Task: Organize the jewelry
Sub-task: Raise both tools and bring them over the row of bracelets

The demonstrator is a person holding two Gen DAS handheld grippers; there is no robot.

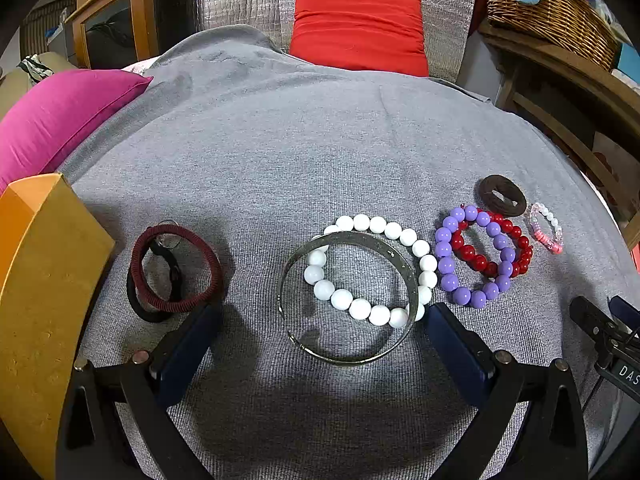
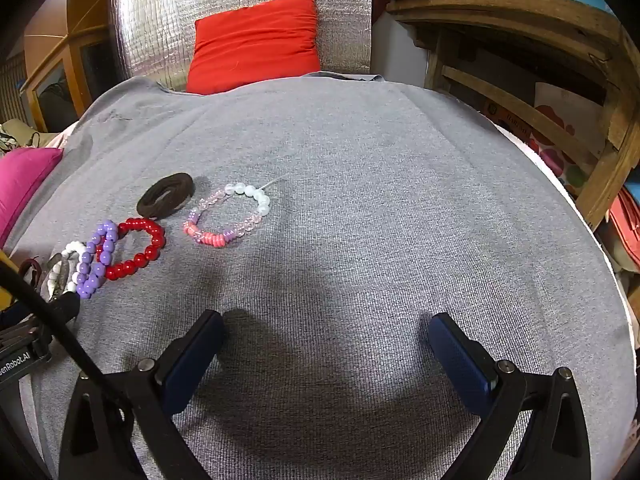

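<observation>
On the grey cloth (image 1: 280, 152) lies a row of jewelry. A metal bangle (image 1: 294, 258) overlaps a white bead bracelet (image 1: 360, 307). To its right lie a purple bead bracelet (image 1: 445, 258), a red bead bracelet (image 1: 468, 254), a brown hair tie (image 1: 490, 197) and a pink and clear bead bracelet (image 1: 545, 237). To its left lie maroon (image 1: 208, 258) and black hair ties (image 1: 138, 306). My left gripper (image 1: 320, 320) is open and empty, its fingers either side of the bangle's near part. My right gripper (image 2: 326, 332) is open and empty over bare cloth, right of the pink bracelet (image 2: 218, 239).
An orange box (image 1: 44, 280) stands at the left edge. A magenta pillow (image 1: 60, 116) lies at the back left, a red cushion (image 1: 360, 28) at the back. A wooden shelf (image 2: 560, 80) with a wicker basket (image 1: 552, 12) stands on the right.
</observation>
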